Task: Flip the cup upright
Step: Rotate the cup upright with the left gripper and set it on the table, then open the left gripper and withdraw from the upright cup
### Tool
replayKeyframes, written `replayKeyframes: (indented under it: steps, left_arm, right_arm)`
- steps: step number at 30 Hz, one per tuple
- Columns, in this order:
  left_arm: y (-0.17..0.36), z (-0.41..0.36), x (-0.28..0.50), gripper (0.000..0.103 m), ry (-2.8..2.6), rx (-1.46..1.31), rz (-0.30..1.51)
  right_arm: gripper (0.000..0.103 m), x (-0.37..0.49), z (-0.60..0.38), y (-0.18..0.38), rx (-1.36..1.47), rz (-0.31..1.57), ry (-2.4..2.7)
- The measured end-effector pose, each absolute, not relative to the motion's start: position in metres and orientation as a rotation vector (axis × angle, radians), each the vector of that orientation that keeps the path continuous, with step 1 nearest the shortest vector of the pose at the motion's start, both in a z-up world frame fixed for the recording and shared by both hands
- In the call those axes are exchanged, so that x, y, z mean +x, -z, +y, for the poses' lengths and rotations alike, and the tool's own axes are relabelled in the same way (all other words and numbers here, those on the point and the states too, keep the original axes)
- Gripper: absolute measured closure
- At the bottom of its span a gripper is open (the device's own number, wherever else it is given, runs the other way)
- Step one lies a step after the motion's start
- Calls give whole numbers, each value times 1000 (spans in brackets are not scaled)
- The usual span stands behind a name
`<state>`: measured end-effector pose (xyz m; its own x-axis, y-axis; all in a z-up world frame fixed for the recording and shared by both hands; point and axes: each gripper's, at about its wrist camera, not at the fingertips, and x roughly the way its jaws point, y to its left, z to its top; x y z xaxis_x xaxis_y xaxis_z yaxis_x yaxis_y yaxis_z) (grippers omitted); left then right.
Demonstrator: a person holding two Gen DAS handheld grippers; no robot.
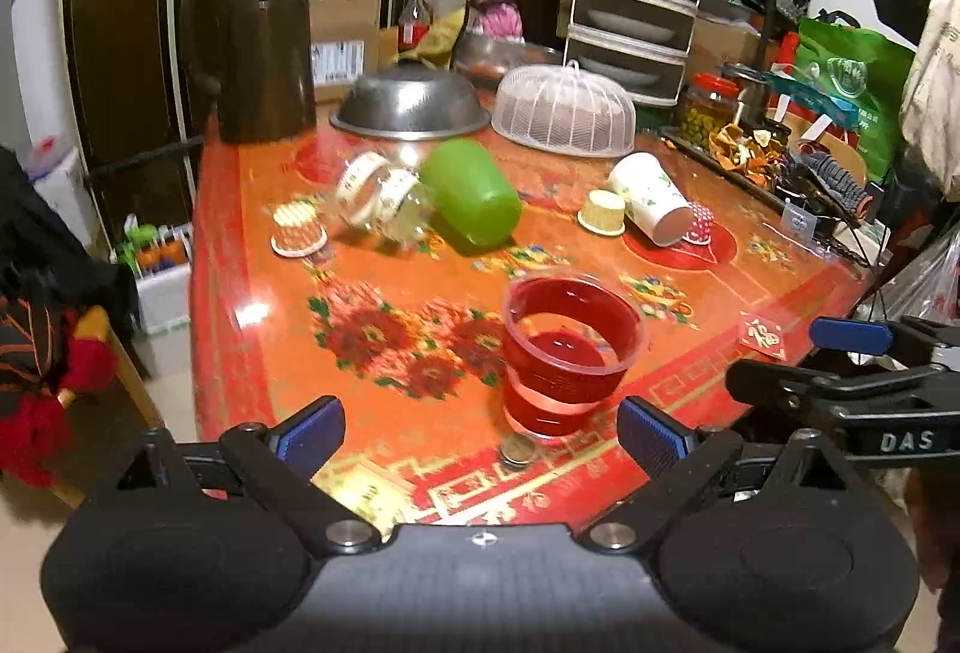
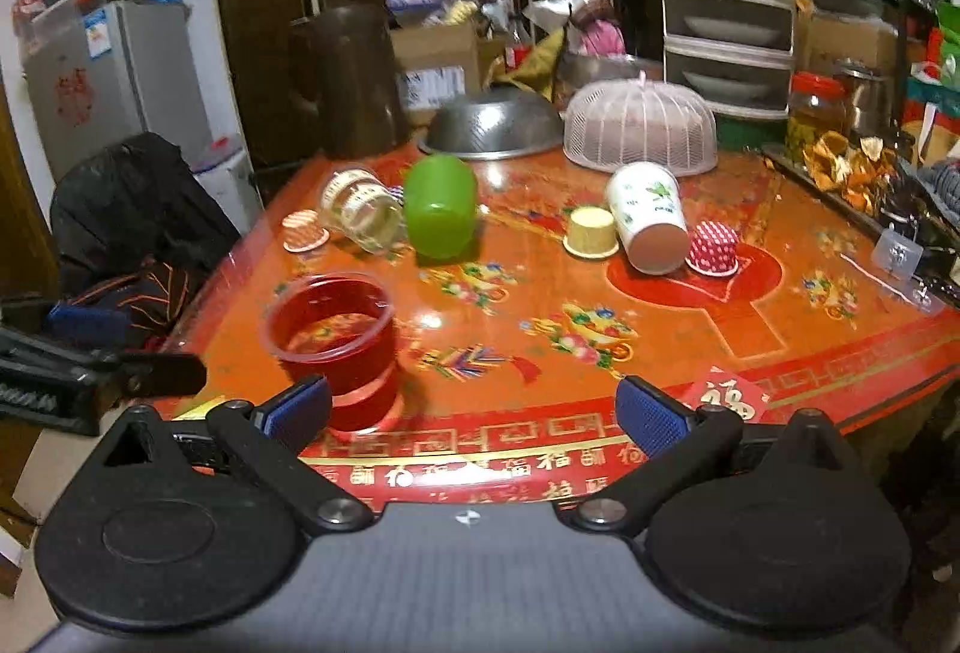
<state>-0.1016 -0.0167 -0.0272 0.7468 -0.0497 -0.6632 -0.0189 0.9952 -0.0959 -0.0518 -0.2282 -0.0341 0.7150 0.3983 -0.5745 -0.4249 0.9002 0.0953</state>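
Already upright, the clear red cup (image 1: 570, 353) stands free; both grippers gape.

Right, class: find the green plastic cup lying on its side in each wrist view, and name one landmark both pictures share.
Left wrist view: green plastic cup lies on its side, just above centre, right of the clear glass jar.
Right wrist view: green plastic cup lies left of centre, upper middle, again right of the jar.
Shared landmark: the overturned steel bowl behind it.

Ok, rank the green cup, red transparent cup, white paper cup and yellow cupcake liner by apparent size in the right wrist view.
1. Red transparent cup, though it is nearest the camera.
2-3. Green cup and white paper cup: alike.
4. Yellow cupcake liner.
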Motion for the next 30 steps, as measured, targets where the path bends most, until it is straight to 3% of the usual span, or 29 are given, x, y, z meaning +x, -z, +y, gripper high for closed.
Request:
replayKeyframes:
  steps: [30]
  left_arm:
    - [10, -34, -110, 4, 13, -59, 671]
  right_arm:
    - [1, -56, -234, 22, -4, 634, -448]
